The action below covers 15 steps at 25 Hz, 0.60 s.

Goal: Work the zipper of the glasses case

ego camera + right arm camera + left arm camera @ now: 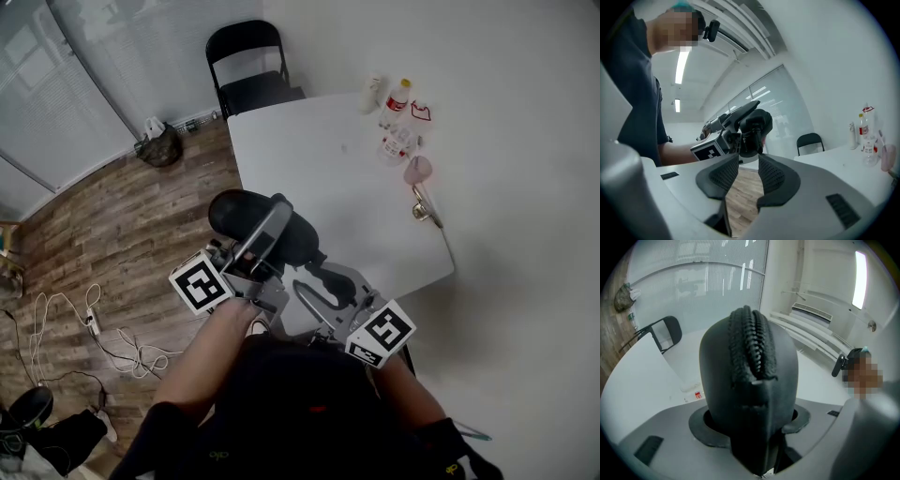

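Observation:
The black glasses case (267,216) is off the table, in front of the person's body, with my left gripper (265,246) shut on it. In the left gripper view the case (750,380) stands between the jaws and fills the middle, its zipper (752,341) running up the ridge that faces the camera. My right gripper (322,278) is just right of the case's near end, jaws apart with only the wood floor seen between them. In the right gripper view the case (757,123) is a little beyond my right gripper (749,161), held by the left gripper (723,133).
A white table (347,197) lies ahead with bottles (397,99) and small items along its far right edge. A black folding chair (248,66) stands at its far end. Cables (94,328) lie on the wood floor to the left.

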### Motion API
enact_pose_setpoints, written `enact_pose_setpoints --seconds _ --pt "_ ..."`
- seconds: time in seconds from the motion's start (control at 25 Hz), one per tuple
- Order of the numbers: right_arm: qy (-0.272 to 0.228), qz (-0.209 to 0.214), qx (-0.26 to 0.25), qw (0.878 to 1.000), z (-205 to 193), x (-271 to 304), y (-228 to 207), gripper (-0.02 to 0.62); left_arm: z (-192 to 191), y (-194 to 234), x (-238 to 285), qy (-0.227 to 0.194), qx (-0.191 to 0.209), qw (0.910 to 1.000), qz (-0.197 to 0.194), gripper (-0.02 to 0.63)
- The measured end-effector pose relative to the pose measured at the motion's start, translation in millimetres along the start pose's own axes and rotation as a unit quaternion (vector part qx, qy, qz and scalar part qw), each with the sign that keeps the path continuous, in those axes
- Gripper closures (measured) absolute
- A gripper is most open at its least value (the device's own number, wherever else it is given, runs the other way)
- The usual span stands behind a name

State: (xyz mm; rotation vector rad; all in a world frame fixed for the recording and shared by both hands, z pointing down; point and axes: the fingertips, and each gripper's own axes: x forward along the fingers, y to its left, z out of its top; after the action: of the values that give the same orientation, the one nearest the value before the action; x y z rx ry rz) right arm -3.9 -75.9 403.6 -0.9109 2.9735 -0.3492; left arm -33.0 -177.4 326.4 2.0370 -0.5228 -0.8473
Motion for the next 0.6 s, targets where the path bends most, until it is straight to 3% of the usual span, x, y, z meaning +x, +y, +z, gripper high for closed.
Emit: enact_pose_setpoints --seconds 0.2,0.6 --pt "0.024 0.018 0.015 0.999 -16.8 6.3 9.0 0.454 3.8 -4.4 -0.2 -0.004 0.016 0.9999 0.004 0.333" --pt "-0.016 -0.010 -0.033 0.999 10.2 12.7 6.5 0.493 -0.6 0.3 0.7 0.014 0.022 0.9996 0.006 0.332"
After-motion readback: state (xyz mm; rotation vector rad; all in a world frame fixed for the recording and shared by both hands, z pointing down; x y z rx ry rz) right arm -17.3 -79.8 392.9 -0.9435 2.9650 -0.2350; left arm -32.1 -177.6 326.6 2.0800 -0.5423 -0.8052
